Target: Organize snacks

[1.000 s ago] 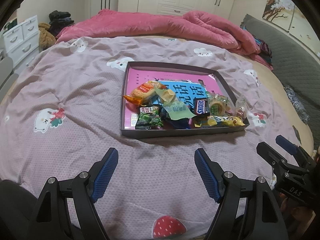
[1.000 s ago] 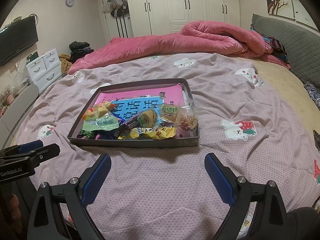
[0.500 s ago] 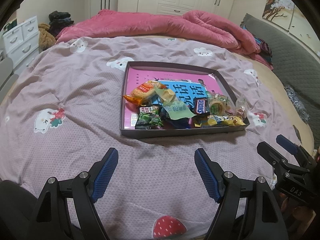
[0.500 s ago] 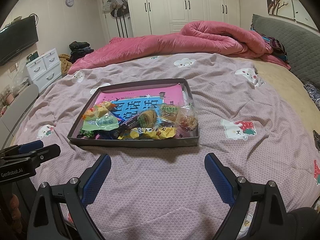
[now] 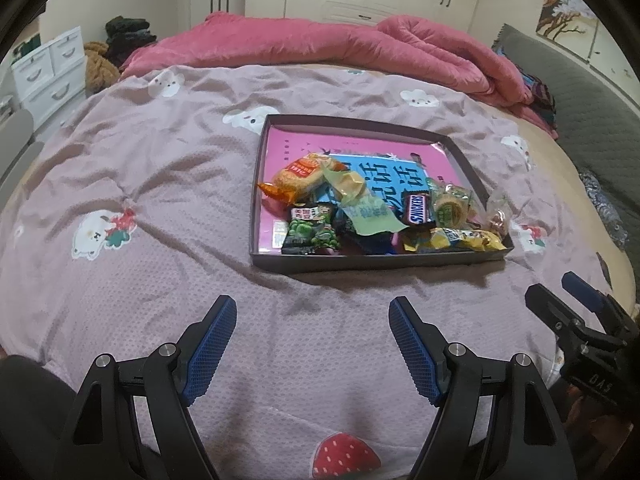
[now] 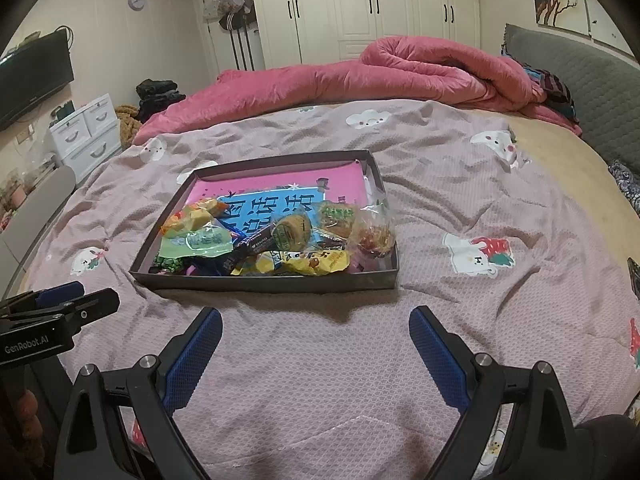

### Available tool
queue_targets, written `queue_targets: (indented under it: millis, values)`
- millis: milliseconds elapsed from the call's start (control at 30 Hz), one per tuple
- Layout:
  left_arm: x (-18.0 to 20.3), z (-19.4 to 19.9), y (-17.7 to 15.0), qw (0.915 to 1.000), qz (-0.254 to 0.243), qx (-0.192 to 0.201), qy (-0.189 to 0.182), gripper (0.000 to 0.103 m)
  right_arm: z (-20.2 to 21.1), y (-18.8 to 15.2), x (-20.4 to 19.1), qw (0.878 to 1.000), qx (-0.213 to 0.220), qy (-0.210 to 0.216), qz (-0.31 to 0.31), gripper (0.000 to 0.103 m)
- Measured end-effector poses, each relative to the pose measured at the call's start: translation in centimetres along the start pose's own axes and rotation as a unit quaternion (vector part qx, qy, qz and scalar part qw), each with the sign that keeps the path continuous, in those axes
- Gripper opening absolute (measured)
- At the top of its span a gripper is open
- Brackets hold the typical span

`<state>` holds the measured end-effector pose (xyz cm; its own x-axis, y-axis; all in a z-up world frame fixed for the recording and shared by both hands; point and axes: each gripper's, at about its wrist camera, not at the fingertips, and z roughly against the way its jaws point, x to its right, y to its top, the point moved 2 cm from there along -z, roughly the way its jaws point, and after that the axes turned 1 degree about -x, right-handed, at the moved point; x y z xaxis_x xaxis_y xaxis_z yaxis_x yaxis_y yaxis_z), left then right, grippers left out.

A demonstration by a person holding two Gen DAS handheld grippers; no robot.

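Note:
A shallow dark tray (image 5: pixel 376 262) (image 6: pixel 264 283) with a pink and blue lining lies on the bed. Several wrapped snacks are heaped at its near end: an orange cracker pack (image 5: pixel 298 176), a green pea bag (image 5: pixel 312 232), a pale green packet (image 5: pixel 372 216) (image 6: pixel 198 242), a Snickers bar (image 5: pixel 418 210), a round green cake (image 6: pixel 292 232) and yellow packs (image 5: pixel 460 240) (image 6: pixel 308 262). My left gripper (image 5: pixel 312 318) stands open over bare bedspread, short of the tray. Just as wide and empty, my right gripper (image 6: pixel 316 328) hangs before the tray's near wall.
The lilac bedspread (image 5: pixel 140 184) with animal prints covers the bed. A rolled pink duvet (image 6: pixel 400 76) lies at the far side. A grey headboard (image 6: pixel 592 92) stands right, white drawers (image 6: pixel 88 136) left, wardrobes behind.

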<state>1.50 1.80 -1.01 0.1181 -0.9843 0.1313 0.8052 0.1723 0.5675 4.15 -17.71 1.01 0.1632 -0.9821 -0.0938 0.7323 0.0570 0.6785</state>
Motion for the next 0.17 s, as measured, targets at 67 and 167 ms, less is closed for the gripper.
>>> queue_targets:
  millis: [67,167]
  values:
    - [-0.3,-0.2,0.1,1.0000,0.003,0.000,-0.003,0.080,-0.3,0.3,0.7,1.000,0.002,0.000,-0.011,0.095]
    - [-1.3,-0.2,0.8,0.9999,0.010,0.007,-0.005,0.080,-0.6,1.7,2.8,0.999,0.020,-0.012,-0.040,0.095]
